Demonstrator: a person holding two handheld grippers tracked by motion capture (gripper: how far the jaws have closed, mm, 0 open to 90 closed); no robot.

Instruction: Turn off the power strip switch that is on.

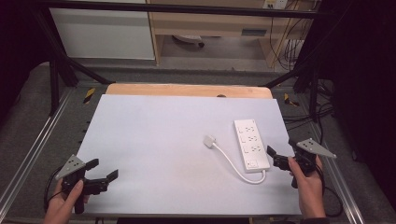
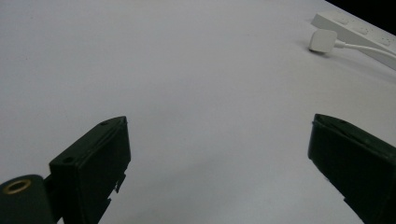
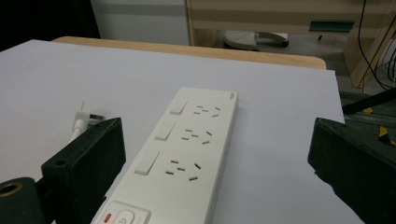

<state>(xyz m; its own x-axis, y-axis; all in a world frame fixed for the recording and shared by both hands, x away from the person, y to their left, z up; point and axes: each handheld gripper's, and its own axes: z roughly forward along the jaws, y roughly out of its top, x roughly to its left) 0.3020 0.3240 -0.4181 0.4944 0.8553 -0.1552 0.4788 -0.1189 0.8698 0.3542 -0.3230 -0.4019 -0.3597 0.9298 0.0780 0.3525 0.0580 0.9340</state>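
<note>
A white power strip lies lengthwise on the right side of the white sheet. Its white cable curves left from the near end to a white plug lying loose on the sheet. My right gripper is open, just right of the strip's near end. In the right gripper view the strip, with its three sockets and switches, runs away between the wide jaws. My left gripper is open and empty at the near left corner. In the left gripper view the plug sits far off.
A wooden table edge shows beyond the sheet. Metal frame rails run along both sides. Loose black cables lie on the floor at the right, and a cabinet stands behind.
</note>
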